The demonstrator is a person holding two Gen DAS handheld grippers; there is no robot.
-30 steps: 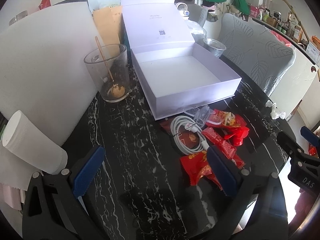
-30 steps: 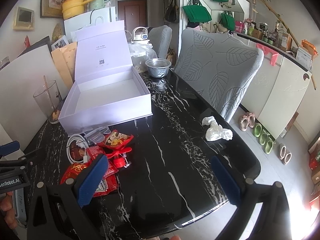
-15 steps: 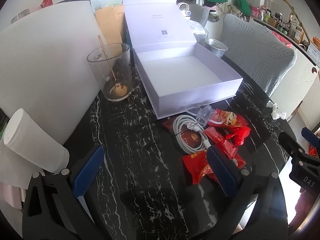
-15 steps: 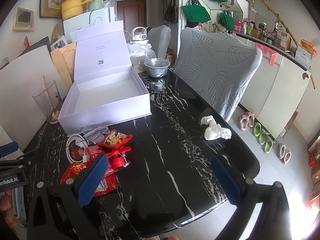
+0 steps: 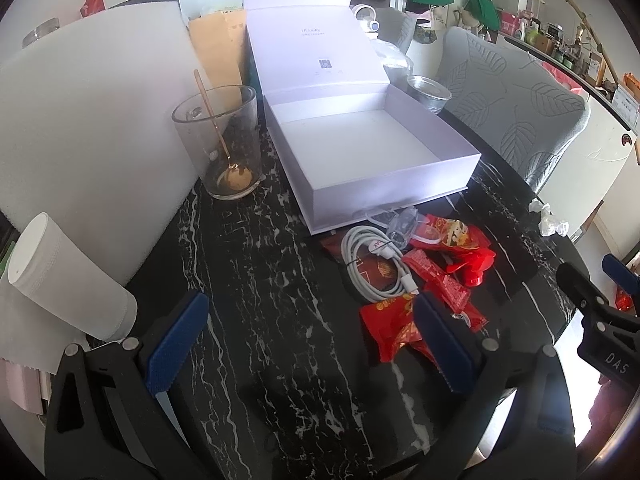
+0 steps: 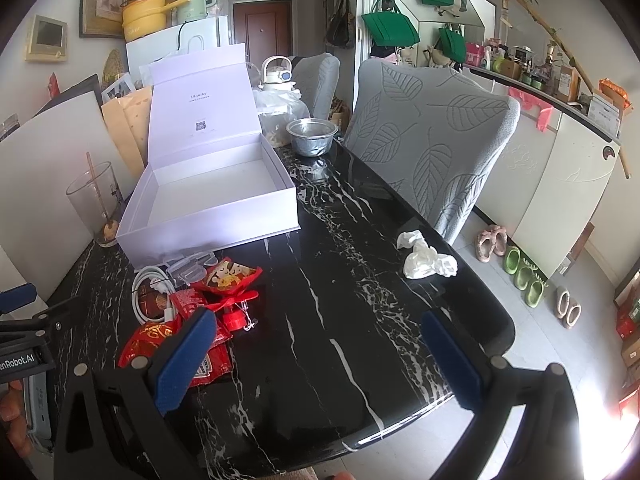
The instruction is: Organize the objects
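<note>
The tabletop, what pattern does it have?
The tabletop is black with white marble-like veins, seen best in the right wrist view.

Lid (image 5: 316,36) print illegible; cable (image 5: 376,266) partly under packets (image 5: 436,280).

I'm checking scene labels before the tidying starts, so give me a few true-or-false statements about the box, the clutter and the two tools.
1. The white box is open and empty. True.
2. The coiled white cable lies inside the box. False: it lies on the table in front of the box, among red snack packets.
3. The left tool holds a packet. False: it is open and empty.
4. A spoon stands in the glass. True.
5. The right tool is open. True.
</note>
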